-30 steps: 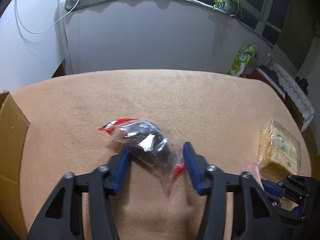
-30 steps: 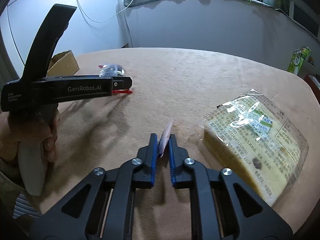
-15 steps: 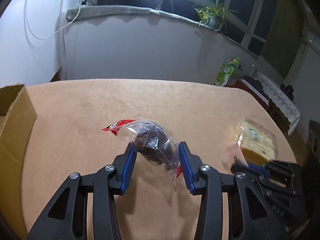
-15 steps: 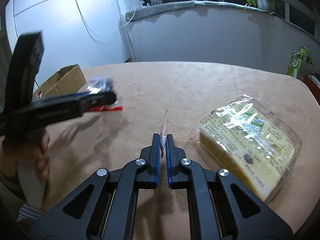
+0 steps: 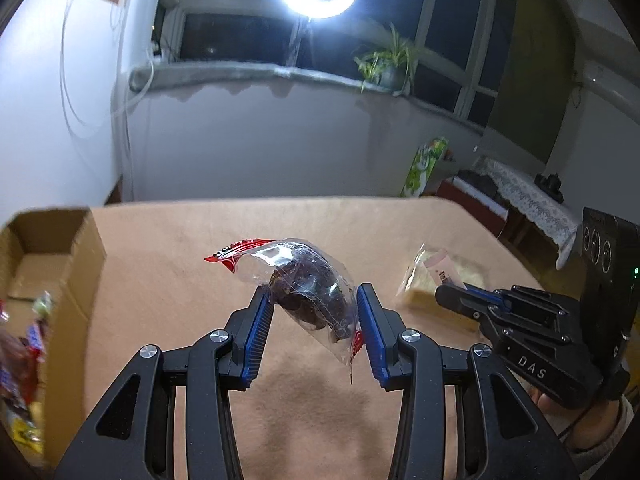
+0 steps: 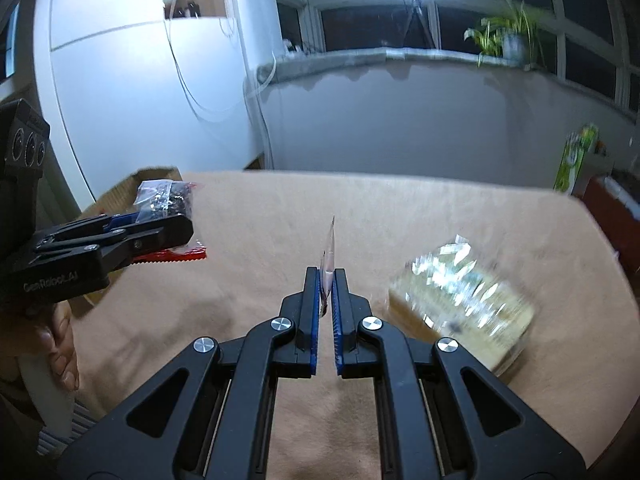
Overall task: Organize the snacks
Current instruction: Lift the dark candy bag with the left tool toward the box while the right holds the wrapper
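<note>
My left gripper (image 5: 314,294) is shut on a clear bag of dark dried fruit (image 5: 308,288) with red ends, held above the tan table. It also shows in the right wrist view (image 6: 168,200), in the left gripper (image 6: 160,232). My right gripper (image 6: 327,276) is shut on the thin edge flap (image 6: 330,250) of a clear-wrapped yellow cake (image 6: 460,296), which hangs blurred to its right. In the left wrist view the right gripper (image 5: 452,294) holds the cake (image 5: 440,276) at the right.
An open cardboard box (image 5: 52,264) stands at the table's left edge with several snack packets (image 5: 24,344) inside; it shows behind the left gripper in the right wrist view (image 6: 120,190). A green carton (image 5: 426,166) stands beyond the table. The table (image 5: 180,240) is covered in tan cloth.
Both grippers have risen off the table with their packages. The dried fruit bag is lifted and nearer the box. The cake has come off the cloth and swings.
</note>
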{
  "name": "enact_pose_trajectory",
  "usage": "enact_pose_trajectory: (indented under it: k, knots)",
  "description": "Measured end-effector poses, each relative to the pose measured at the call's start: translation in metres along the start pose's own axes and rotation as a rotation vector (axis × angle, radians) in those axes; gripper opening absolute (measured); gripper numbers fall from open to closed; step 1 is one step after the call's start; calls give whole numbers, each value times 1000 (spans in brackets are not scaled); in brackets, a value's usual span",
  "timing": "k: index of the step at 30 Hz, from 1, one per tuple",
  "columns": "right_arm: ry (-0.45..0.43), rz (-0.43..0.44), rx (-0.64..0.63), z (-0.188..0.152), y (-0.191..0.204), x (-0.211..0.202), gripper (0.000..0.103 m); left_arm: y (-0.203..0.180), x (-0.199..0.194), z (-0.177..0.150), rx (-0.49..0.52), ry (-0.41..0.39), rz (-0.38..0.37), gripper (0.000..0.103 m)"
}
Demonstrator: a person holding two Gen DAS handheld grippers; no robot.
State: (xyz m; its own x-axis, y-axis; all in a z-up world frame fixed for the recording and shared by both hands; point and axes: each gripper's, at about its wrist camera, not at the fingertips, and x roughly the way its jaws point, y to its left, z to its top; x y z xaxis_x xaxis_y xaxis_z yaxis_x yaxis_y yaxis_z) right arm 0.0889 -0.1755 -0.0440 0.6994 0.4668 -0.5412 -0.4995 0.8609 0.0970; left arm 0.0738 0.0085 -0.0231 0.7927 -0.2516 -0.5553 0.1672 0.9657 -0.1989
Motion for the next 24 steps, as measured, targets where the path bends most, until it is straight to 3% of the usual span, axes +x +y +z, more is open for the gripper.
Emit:
enact_pose_trajectory:
  k: [9,18,24]
  knots:
    - [-60,8,-81,29,44,-24,6,9,-51,11,7,-105,13,41]
    - [-42,45,-172,40,101,-8,6,41,-80,-2,-54,-145,36,41]
    - [-18,100,-246,46,149,12,6,77,-98,-14,-111,-166,93,41]
